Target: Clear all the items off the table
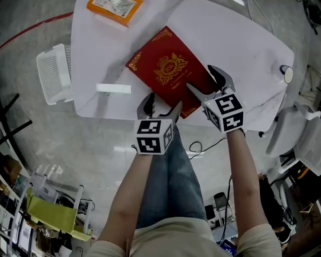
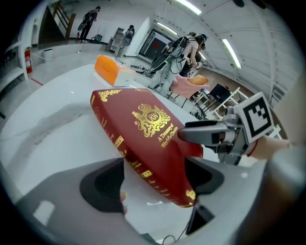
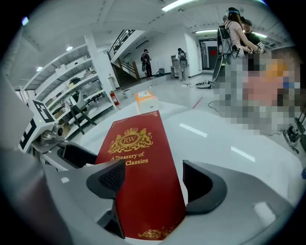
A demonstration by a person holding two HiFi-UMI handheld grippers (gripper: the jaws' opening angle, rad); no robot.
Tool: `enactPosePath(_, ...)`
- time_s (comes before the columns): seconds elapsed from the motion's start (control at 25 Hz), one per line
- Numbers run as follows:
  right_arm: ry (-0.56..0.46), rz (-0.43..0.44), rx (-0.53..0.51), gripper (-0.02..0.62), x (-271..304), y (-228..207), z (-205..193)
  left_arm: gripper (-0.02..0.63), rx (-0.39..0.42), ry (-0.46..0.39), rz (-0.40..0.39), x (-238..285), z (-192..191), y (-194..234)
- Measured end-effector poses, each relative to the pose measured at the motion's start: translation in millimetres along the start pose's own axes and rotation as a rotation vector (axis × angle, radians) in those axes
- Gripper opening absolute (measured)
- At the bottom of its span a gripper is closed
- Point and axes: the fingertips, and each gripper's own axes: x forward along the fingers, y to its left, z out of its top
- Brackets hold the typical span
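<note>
While both grippers stand at the near edge of the white table [image 1: 241, 45], each has its jaws spread wide and grips nothing. The left gripper [image 1: 163, 106] straddles the near corner of the red book [image 1: 168, 68]. Its view shows a strip of bare table between one jaw and the gold-stamped spine, with the other jaw just beside the cover. The right gripper [image 1: 205, 83] straddles the book's near right edge, one jaw over the cover and the other over bare table, apart from the book. The book lies flat and skewed, its near corner at the table's edge, gold crest and title "A Treasury of … Classics" facing up.

Count on the table: one red book, one small white block [image 1: 113, 89] left of it, one orange box [image 1: 114, 9] at the far edge, one small round object [image 1: 287, 74] at the right edge. One white basket [image 1: 54, 73] stands off the table's left end.
</note>
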Motion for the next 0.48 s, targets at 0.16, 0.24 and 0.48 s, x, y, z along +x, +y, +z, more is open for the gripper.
enactPosePath(0.16,0.023,0.053,-0.021,0.397,9.0,-0.1,0.2,0.403,-0.020,0.008,-0.014,7.8,-1.1,0.9)
enactPosePath(0.24,0.034,0.083,-0.025,0.400,13.2,1.6,-0.4,0.407,-0.026,0.008,-0.015,11.3,-1.9,1.5)
enactPosePath(0.48,0.037,0.130,-0.012,0.407,17.9,3.4,-2.3,0.410,-0.026,0.014,-0.022,17.8,-6.2,1.1)
